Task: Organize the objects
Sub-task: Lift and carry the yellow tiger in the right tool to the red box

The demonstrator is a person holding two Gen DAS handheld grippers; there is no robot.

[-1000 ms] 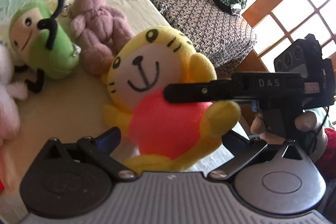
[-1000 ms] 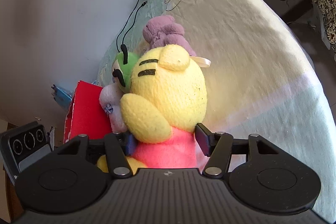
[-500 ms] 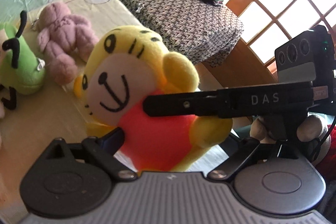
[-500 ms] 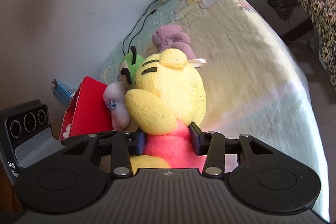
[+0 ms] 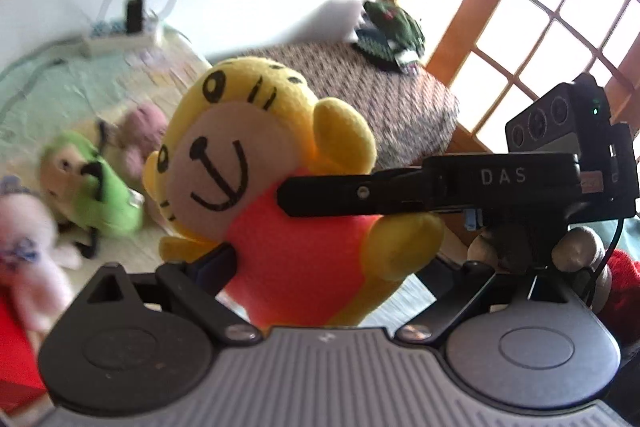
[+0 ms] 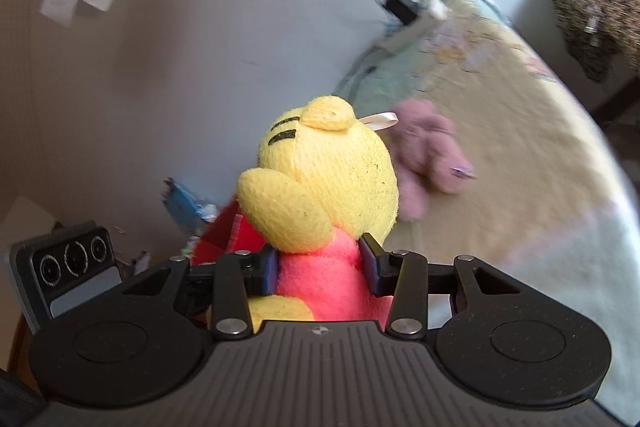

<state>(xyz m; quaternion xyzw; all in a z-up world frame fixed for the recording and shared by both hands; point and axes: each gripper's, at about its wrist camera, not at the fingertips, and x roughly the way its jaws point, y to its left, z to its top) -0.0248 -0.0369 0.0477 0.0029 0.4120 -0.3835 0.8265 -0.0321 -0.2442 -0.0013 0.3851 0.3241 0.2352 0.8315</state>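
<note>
A yellow tiger plush (image 5: 280, 155) with a red-orange body hangs above the bed, face toward the left wrist view. My left gripper (image 5: 320, 267) is shut on its lower body; one finger (image 5: 216, 263) presses its side, the other is hidden behind a yellow limb. My right gripper (image 6: 320, 263) is shut on the same plush (image 6: 324, 167) from behind, with both pads (image 6: 370, 261) squeezing the pink torso. One finger of the right gripper (image 5: 360, 195) crosses the plush's chest in the left wrist view.
On the bed sheet (image 6: 520, 147) lie a green plush (image 5: 92, 187), a mauve plush (image 6: 432, 155) and a pale pink plush (image 5: 24, 239). A red box (image 6: 232, 231) stands by the wall. A power strip (image 5: 120, 39) lies at the head end, and a patterned covered table (image 5: 380, 95) stands by the window.
Both grippers have narrowed onto the tiger plush and raised it off the bed. The other plush toys have dropped lower and further away in both views.
</note>
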